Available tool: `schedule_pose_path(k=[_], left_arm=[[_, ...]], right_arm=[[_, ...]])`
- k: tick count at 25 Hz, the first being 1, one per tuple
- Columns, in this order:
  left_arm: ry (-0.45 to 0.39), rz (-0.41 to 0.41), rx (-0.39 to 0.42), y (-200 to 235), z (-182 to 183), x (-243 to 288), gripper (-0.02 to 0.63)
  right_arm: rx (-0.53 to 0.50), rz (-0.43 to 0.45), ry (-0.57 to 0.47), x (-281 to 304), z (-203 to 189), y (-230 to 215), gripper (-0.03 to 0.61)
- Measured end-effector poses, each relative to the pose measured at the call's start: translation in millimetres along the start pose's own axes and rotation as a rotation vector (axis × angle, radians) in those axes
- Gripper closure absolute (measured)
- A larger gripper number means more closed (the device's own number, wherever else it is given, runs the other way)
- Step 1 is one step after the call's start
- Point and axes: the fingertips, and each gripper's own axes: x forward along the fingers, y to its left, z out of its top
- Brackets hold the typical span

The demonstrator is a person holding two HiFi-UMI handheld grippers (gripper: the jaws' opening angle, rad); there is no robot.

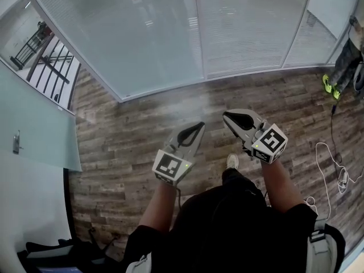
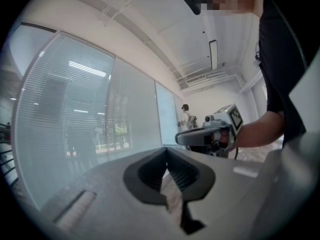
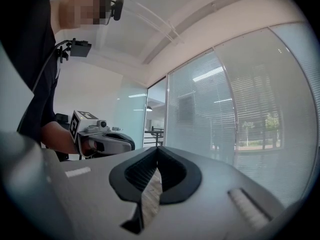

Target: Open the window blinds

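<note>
Short of the window blinds (image 1: 250,33), your left gripper (image 1: 197,127) hovers with jaws pressed together on nothing, well apart from them; your right gripper (image 1: 226,116), equally clear of the blinds, is closed and empty. Judge the slats (image 3: 250,109) light, thin, easily bent, so seek a cord or wand; none shows, and the blinds' top is cut off.

Two grippers (image 1: 199,125) (image 1: 226,116); three blind panels (image 1: 142,33)

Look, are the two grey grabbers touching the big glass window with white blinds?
Apart. The head view shows brown wooden floor between the grey left gripper, the grey right gripper and the blind-covered glass window.
</note>
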Motion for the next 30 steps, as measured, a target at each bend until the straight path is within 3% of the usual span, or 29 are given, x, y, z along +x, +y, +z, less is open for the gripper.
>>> schedule_pose_path(k=[7, 12, 24, 30], left_arm=[[0.024, 0.033, 0.008, 26.1, -7.4, 28.3, 0.611], [0.034, 0.058, 0.014, 50.8, -7.0, 66.1, 0.611], [0.050, 0.136, 0.000, 97.5, -4.7, 146.3, 0.611], [0.033, 0.180, 0.045, 117.1, -9.3, 176.9, 0.611]], right_arm=[[0.033, 0.039, -0.013, 23.6, -0.7, -34.0, 0.574], [-0.019, 0.089, 0.015, 38.8, -3.9, -72.8, 0.574], [-0.036, 0.170, 0.007, 62.0, 1.2, -165.2, 0.574], [-0.033, 0.219, 0.002, 70.8, -0.5, -195.6, 0.574]])
